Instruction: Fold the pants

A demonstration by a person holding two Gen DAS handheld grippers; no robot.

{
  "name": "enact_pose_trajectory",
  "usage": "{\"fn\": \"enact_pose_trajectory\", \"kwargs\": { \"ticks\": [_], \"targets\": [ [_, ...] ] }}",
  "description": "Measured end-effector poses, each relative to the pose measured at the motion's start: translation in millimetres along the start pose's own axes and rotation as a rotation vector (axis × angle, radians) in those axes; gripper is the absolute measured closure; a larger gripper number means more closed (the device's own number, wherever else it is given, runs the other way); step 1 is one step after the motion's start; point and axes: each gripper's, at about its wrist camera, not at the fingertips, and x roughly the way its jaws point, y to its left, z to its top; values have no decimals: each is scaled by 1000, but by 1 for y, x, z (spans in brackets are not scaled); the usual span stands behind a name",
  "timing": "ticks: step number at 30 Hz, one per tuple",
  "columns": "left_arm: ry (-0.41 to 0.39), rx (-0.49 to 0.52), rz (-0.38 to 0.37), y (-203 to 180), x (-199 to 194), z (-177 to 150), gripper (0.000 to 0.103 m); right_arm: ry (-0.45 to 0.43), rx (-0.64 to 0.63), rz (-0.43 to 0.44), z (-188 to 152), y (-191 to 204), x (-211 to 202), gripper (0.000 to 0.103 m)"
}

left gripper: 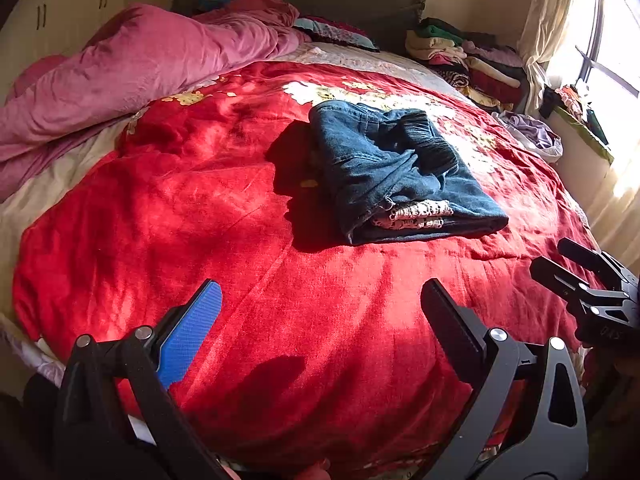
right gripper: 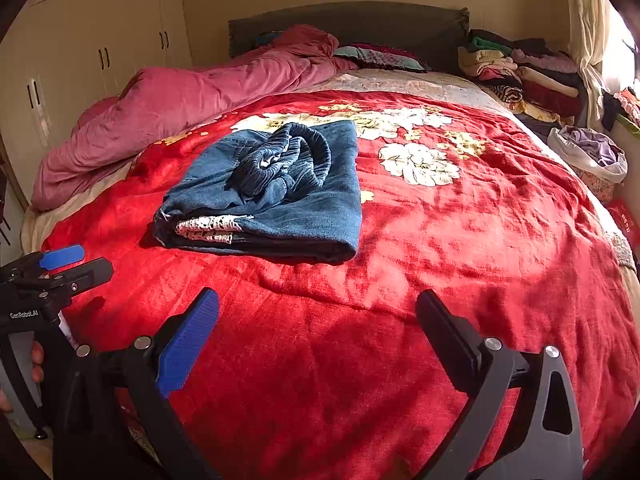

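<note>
Left claw [left gripper: 320, 316] and right claw [right gripper: 318, 320], both held near and low, fingers spread wide with nothing between them; each appears at the other view's edge.

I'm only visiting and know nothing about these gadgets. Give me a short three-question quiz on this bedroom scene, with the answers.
1. True or false: the pants lie folded on the red blanket, touched by neither gripper.
2. Multiple choice: the fingers of the left gripper and the right gripper are (A) spread apart, holding nothing, (B) closed on denim, (C) closed on the blanket.
3. Fill in: the elastic waistband sits bunched on ___ of the bundle.

Key: 1 true; 2 A; 3 top.
</note>
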Motion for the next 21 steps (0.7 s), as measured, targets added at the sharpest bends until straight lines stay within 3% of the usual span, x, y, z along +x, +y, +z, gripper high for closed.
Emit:
{"fn": "enact_pose_trajectory", "kwargs": {
  "ticks": [21],
  "targets": [
    [0,2,7,2,0,2,10,5,6,-8,-1,-2,0,5]
  ]
}}
